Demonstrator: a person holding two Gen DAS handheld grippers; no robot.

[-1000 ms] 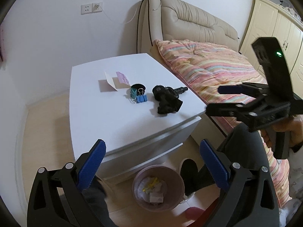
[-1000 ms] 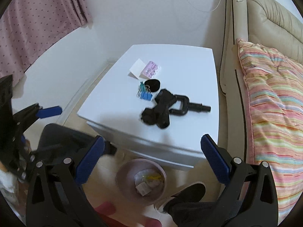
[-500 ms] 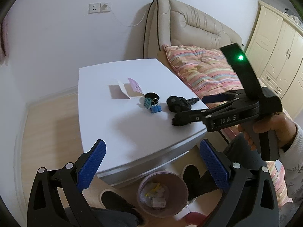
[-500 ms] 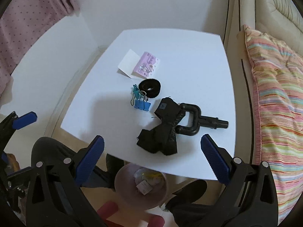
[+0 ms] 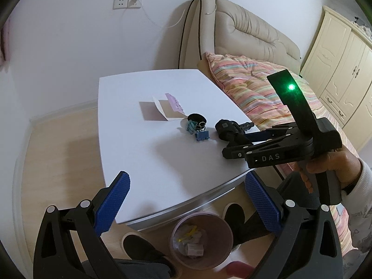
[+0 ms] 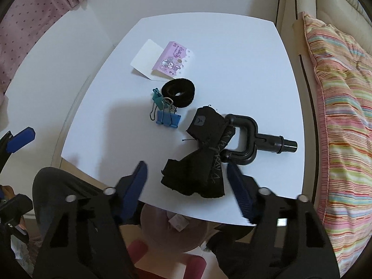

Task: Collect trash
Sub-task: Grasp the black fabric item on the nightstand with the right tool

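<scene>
A white table (image 6: 232, 53) holds a purple-and-white card (image 6: 162, 59), a black hair ring (image 6: 178, 92), teal and blue binder clips (image 6: 166, 114), and a black fabric piece (image 6: 202, 155) looped on a black U-shaped handle (image 6: 251, 139). My right gripper (image 6: 188, 186) is open, its fingers either side of the fabric's near end, just above the table; it also shows in the left wrist view (image 5: 237, 143). My left gripper (image 5: 186, 200) is open and empty, over the table's near edge. A pink trash bin (image 5: 201, 239) with scraps stands on the floor below.
A bed with a striped quilt (image 6: 344, 107) and beige headboard (image 5: 244, 34) runs along the table's right side. A cream wardrobe (image 5: 344, 74) stands beyond it. A pink curtain (image 6: 28, 18) hangs at left. Shoes and legs are beside the bin.
My right gripper has moved forward and down over the table toward the black fabric, its jaws narrowing. My left gripper has risen slightly and turned toward the table.
</scene>
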